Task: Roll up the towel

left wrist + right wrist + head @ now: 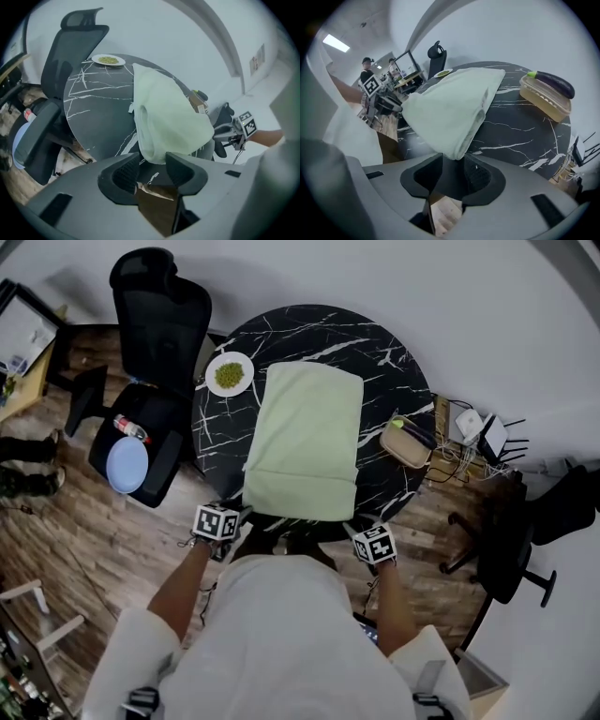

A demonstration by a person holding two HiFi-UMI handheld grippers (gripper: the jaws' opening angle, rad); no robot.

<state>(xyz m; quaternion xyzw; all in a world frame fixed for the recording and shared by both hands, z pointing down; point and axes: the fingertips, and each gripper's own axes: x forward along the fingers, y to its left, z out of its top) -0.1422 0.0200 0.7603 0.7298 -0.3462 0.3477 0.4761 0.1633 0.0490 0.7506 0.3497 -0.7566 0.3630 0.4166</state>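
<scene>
Round black marble table with pale green towel, plate, tan container

I see the towel mid-bench, a plate at its ten o'clock, a box at three.

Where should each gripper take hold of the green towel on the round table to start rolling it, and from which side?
Take the towel by its two near corners, one gripper each, coming from the person's side of the table. That short, folded edge lies at the rim, so jaws can likely straddle it. The left gripper and right gripper stand open at those corners.
</scene>
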